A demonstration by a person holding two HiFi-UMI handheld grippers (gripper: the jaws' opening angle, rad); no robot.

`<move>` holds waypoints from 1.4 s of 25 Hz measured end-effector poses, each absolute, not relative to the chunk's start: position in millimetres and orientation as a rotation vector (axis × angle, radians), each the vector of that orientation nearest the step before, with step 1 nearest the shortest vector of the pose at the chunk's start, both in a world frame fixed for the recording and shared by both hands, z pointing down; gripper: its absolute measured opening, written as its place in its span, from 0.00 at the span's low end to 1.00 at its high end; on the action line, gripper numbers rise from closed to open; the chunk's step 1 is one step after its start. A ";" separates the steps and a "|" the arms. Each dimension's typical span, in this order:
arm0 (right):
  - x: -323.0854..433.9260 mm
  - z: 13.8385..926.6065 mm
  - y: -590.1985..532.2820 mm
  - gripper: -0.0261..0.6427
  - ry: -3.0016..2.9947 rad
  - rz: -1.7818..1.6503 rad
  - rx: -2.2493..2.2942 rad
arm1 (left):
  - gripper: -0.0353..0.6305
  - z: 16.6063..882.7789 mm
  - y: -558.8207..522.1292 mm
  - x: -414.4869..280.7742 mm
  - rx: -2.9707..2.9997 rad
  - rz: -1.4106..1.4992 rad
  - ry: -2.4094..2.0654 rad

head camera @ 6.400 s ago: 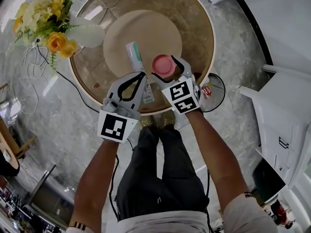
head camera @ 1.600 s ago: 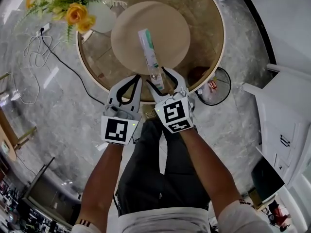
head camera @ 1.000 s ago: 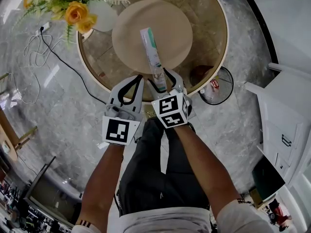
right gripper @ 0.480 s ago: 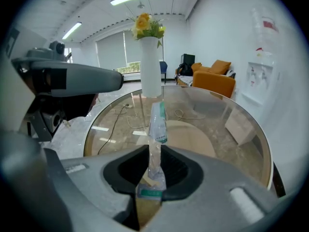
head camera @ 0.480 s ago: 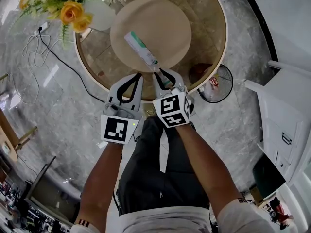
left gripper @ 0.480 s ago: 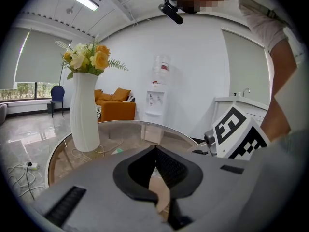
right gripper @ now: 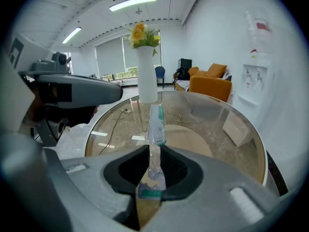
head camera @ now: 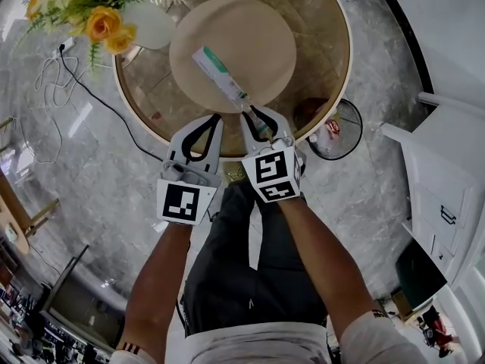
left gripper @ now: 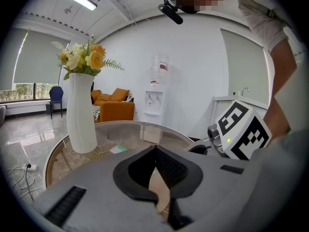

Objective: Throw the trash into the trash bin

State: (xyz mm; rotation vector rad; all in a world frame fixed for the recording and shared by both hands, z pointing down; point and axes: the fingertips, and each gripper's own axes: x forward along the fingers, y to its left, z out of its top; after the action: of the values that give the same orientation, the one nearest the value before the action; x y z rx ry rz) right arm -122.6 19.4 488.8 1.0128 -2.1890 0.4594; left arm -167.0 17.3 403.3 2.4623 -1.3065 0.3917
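Observation:
A long clear wrapper (head camera: 220,73) with green print lies slanted over the round beige mat (head camera: 254,29) on the glass table (head camera: 326,59). My right gripper (head camera: 255,117) has just closed and is shut on the wrapper's near end. In the right gripper view the wrapper (right gripper: 155,124) rises from between the pads of the right gripper (right gripper: 153,151). My left gripper (head camera: 217,119) rests beside it at the table's near edge, shut and empty; its tips (left gripper: 155,149) meet. The black wire trash bin (head camera: 355,123) stands on the floor at the table's right.
A white vase (head camera: 148,25) with yellow flowers (head camera: 91,17) stands at the table's far left. Cables (head camera: 57,74) trail over the marble floor on the left. White cabinets (head camera: 447,173) line the right side. The person's legs are below the grippers.
The right gripper's jaws closed on the wrapper's near end, and the wrapper's far end swung to the left. The pink cup held earlier is gone from the right gripper. The left gripper stayed put.

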 end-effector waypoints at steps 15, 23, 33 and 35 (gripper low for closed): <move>-44.5 436.1 27.5 0.14 -2.233 0.425 1.232 | 0.05 383.2 19.3 -92.8 2.568 0.376 -1.192; 37.1 427.0 53.2 0.14 -2.157 0.451 1.381 | 0.05 375.5 31.0 -30.3 2.632 0.379 -1.087; 136.7 427.8 91.5 0.14 -2.031 0.492 1.522 | 0.05 372.0 46.9 47.6 2.695 0.394 -0.950; 154.6 431.1 99.6 0.14 -2.003 0.508 1.543 | 0.05 371.9 49.8 61.5 2.705 0.396 -0.927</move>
State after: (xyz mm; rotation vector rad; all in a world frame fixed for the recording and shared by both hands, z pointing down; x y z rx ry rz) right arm 154.6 99.6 431.1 1.5428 -2.0035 0.5075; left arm 61.5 49.8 371.9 2.7046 -0.9271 0.3960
